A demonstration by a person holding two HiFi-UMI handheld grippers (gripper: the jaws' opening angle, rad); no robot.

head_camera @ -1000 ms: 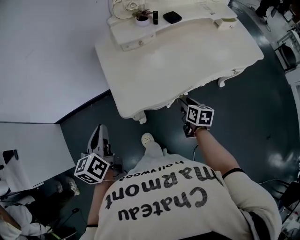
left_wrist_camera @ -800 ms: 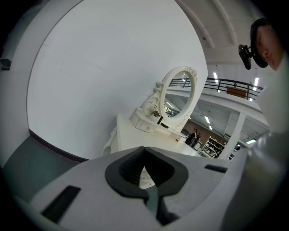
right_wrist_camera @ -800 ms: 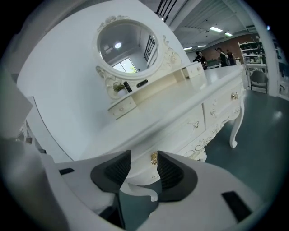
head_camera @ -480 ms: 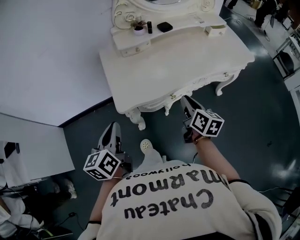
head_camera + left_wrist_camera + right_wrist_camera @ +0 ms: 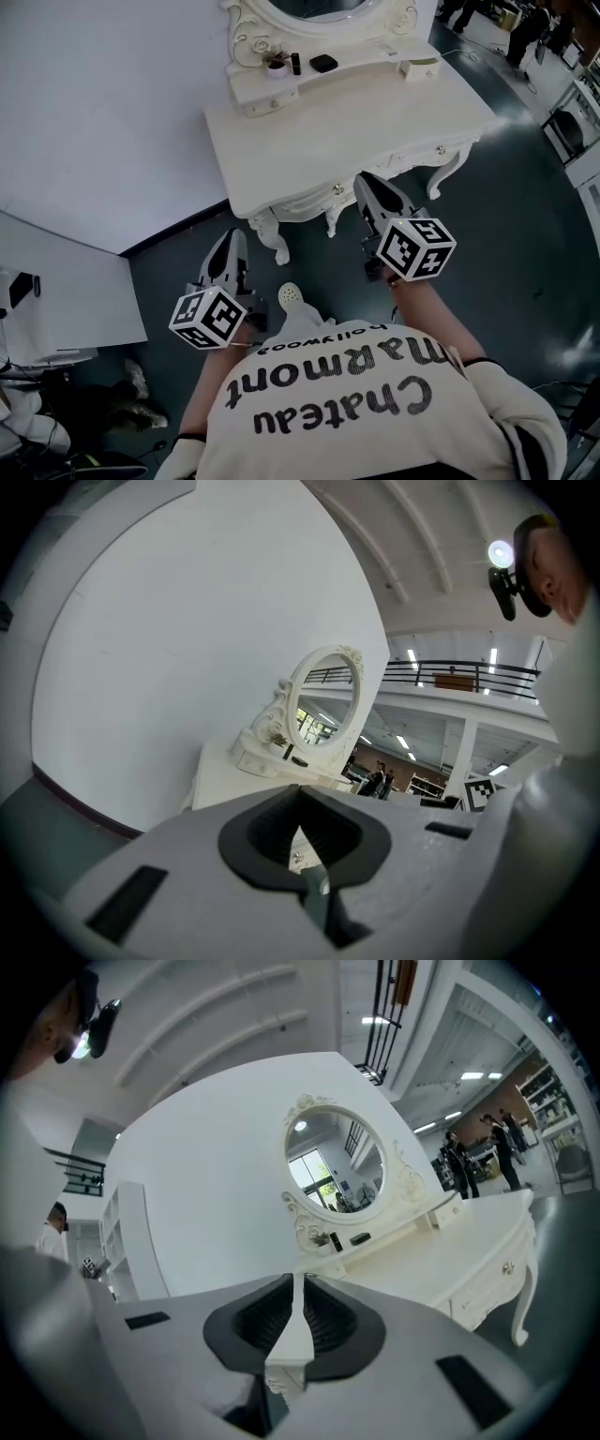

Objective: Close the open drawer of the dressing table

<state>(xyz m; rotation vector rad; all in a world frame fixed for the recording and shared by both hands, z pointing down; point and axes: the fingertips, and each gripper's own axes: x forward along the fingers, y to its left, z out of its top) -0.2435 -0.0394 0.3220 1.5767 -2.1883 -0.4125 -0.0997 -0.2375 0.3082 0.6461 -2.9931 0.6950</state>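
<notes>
Jaws closing, right hand-held gripper (image 5: 298, 1283) empty

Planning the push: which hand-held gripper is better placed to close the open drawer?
Right hand-held gripper: by the dressing table's front edge, nearer the small open drawer, empty jaws closing. Left one sits off the corner.

The head view looks steeply down from above the person's shoulders (image 5: 375, 403) onto the dressing table (image 5: 347, 131) and dark floor (image 5: 525, 244). The left gripper view sits low beside the table, tilted, facing the mirror (image 5: 323, 700) and white wall (image 5: 187, 649). The right gripper view faces that mirror from the table's front, closer. All three share tabletop and mirror.
</notes>
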